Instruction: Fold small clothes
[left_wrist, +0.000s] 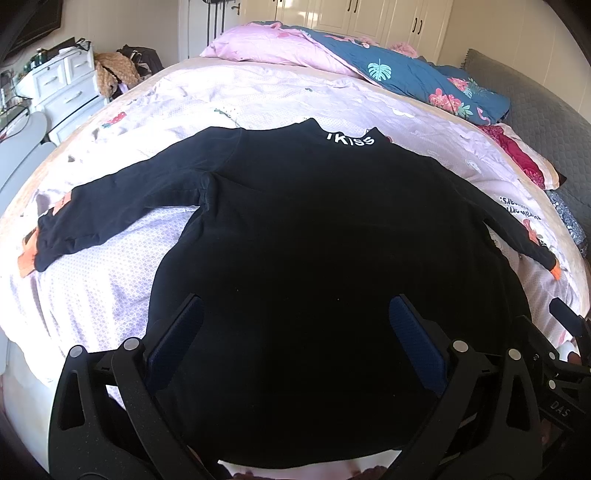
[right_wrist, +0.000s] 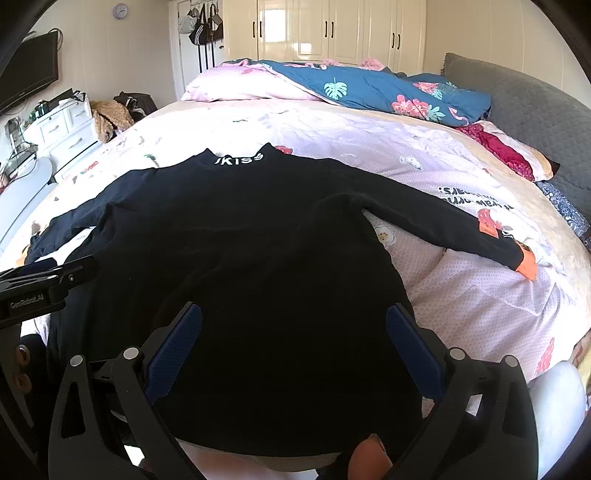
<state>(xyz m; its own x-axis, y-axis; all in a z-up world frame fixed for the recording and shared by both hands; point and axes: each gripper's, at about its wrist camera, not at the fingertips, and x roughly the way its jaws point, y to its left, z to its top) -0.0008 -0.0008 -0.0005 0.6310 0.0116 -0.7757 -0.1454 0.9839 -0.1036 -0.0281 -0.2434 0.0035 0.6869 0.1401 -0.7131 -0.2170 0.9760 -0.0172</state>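
Observation:
A small black long-sleeved top (left_wrist: 295, 221) lies flat on the bed, sleeves spread out, orange cuffs (left_wrist: 27, 258) at the ends and white lettering (left_wrist: 350, 138) on the collar at the far side. My left gripper (left_wrist: 295, 332) hovers open over the lower left part of its body, blue pads wide apart, nothing between them. My right gripper (right_wrist: 293, 339) stands open over the lower right part of the same top (right_wrist: 240, 240). The right sleeve (right_wrist: 443, 221) ends in an orange cuff (right_wrist: 528, 264). Each gripper shows at the edge of the other's view.
The bed has a pale pink printed cover (right_wrist: 369, 140). A blue floral quilt (right_wrist: 388, 92) and pink pillow (right_wrist: 240, 85) are heaped at the far side, a grey headboard (right_wrist: 535, 110) to the right. White drawers (left_wrist: 62, 85) stand left of the bed, wardrobes (right_wrist: 332, 33) behind.

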